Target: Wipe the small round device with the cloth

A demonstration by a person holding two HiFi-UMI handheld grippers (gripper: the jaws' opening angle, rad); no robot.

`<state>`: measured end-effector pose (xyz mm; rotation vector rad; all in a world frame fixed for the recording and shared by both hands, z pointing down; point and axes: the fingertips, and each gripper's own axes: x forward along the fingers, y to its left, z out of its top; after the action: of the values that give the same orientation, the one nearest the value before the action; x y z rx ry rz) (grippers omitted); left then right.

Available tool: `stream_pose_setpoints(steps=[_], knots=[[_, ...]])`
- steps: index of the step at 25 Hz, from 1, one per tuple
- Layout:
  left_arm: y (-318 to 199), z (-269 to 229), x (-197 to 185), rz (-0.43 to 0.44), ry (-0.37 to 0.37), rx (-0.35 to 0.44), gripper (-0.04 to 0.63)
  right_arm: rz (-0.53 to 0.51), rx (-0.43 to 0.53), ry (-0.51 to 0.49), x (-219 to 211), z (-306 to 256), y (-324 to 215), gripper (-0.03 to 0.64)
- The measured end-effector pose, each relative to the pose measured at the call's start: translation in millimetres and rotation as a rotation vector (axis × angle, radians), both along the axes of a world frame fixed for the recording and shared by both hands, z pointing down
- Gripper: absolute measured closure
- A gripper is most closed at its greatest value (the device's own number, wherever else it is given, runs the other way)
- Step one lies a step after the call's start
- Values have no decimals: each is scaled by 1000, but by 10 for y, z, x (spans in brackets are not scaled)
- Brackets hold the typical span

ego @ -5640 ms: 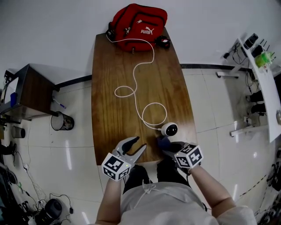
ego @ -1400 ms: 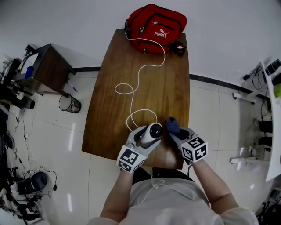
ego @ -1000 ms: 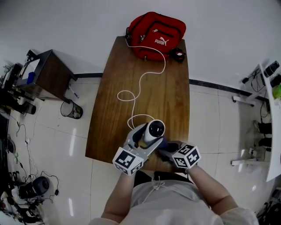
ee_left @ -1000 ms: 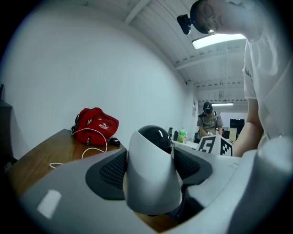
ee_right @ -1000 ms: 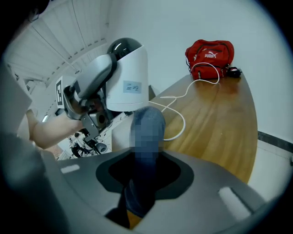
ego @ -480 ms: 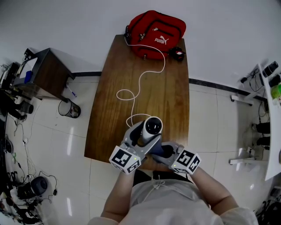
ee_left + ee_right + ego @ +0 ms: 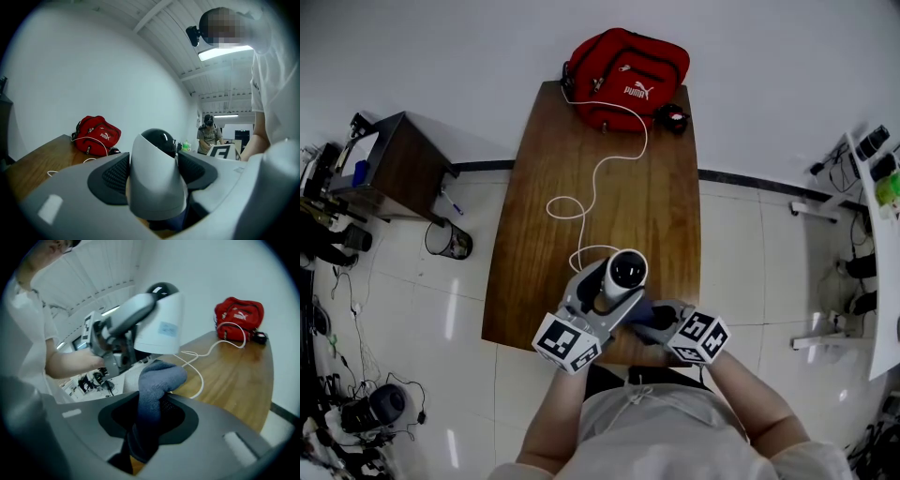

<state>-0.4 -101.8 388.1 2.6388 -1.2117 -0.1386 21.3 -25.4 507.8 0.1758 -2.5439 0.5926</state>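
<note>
Grips white round camera between wide-spread left gripper jaws. Pinches blue-grey cloth in near-closed right gripper jaws, just below the camera.

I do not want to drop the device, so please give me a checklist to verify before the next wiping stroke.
1. Left gripper grips the small round device: ok, jaws pressed on its white body.
2. Right gripper grips the cloth: ok, a bunch sticks out past the jaws.
3. Cloth touches the device: cannot tell; it sits just under the base.
4. Device lifted off the table: ok.
5. White cable has slack: ok, loose loops on the table.
</note>
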Motion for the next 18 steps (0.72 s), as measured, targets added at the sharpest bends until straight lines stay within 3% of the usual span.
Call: stream_pose_setpoints(steps=[2, 4, 11, 18], knots=[[21, -69, 42, 9, 0, 6, 265, 100, -70, -7, 56, 35, -174, 502], [42, -121, 87, 20, -3, 14, 265, 124, -83, -53, 19, -51, -262, 502], [145, -175, 154, 30, 8, 23, 265, 65, 61, -181, -219, -392, -120, 502], [146, -208, 159, 33, 16, 30, 265, -37, 213, -221, -302, -487, 79, 502]])
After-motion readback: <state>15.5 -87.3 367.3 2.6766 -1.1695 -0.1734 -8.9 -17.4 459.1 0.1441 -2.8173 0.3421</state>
